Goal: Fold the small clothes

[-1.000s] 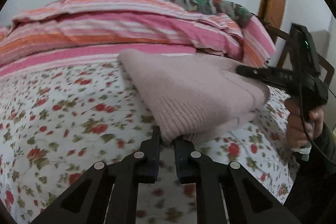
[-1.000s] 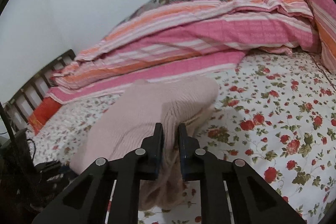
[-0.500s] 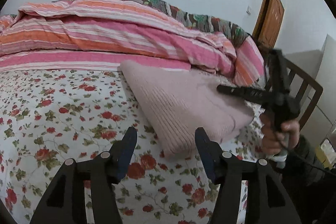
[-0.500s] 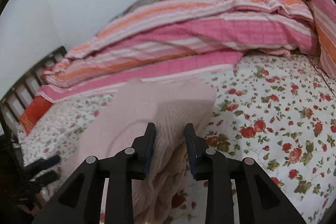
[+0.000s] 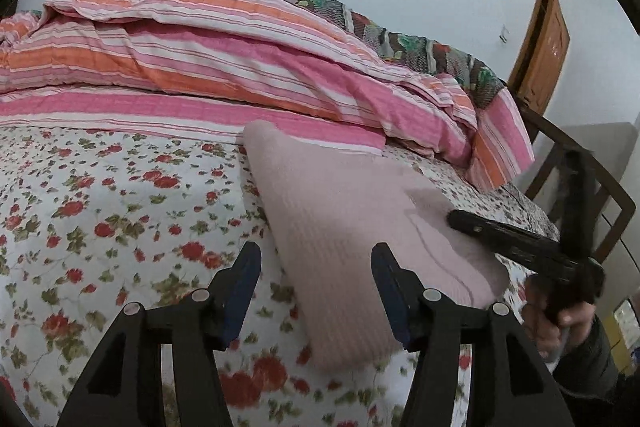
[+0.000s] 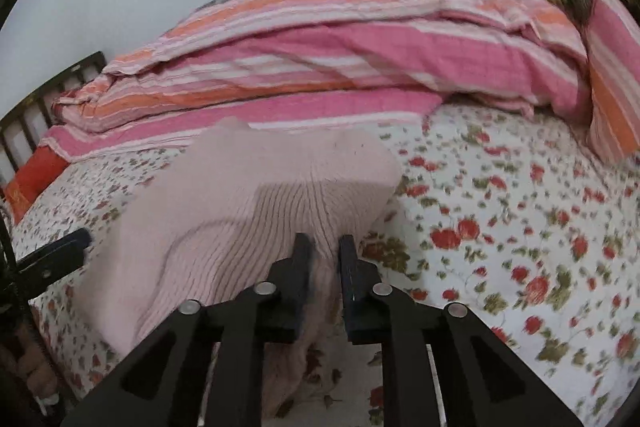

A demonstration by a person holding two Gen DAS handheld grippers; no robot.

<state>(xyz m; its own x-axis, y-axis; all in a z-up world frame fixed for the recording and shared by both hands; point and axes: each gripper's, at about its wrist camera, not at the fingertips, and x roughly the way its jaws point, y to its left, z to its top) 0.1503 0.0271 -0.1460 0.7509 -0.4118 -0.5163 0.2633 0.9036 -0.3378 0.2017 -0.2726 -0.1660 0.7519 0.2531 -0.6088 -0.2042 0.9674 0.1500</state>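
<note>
**Folding pink knit on bed, left jaws off, right jaws at the fabric**

Folded pink sweater (image 5: pixel 352 227) lies on the floral bed sheet (image 5: pixel 100 219), near the bed's front edge, with the striped quilt (image 5: pixel 240 67) bunched well behind it. Left gripper (image 5: pixel 316 291) has its jaws about half open and holding nothing; they have just been opening, and the sweater's near corner sits in front of the gap, pads not pressing. Judged: a release after laying the fold down. Right gripper (image 6: pixel 324 267) has jaws nearly closed with a pinch of knit between them; they have just been closing a little. Whether the pads actually clamp the cloth cannot be told, fabric fills the gap. Judged: it pins or tugs this side to flatten the layer.

Edges: the sweater's far fold is rounded, the near hem droops toward the bed edge under the right gripper. Open sheet lies wide on the left gripper's side, so there is room to slide or turn the bundle there; the quilt blocks farther back.
</note>
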